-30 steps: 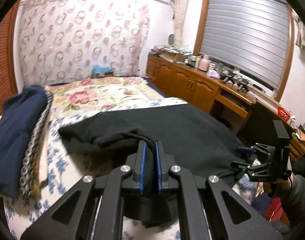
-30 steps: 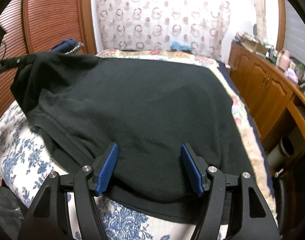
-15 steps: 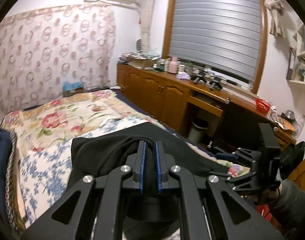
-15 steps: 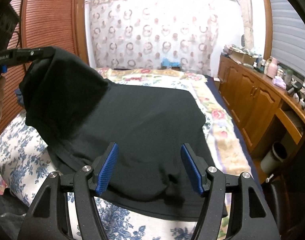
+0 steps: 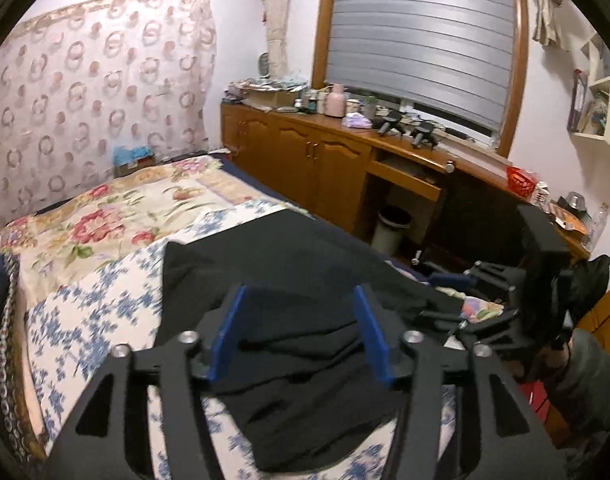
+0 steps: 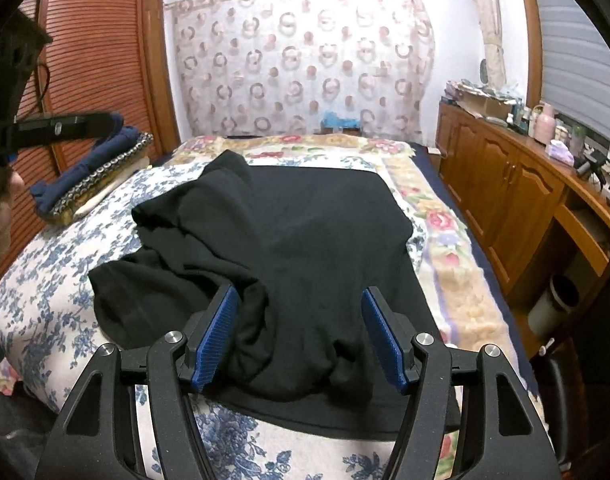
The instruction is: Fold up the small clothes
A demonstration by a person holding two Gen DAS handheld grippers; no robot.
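Black garment (image 6: 305,240) lies on the bed (image 6: 57,280), below and ahead of both jaw pairs. Left gripper (image 5: 301,332) opening, pads clear; right gripper (image 6: 301,332) wide, empty. Soft, light, limp cloth: best pinched at a hem.

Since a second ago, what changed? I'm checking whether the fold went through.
The left gripper, earlier shut on the black cotton garment, carried its edge across and let go; its jaws are opening, and the cloth now lies doubled on the blue-flowered bedspread. The right gripper stayed open above the hem, and the folded navy pile stayed put.
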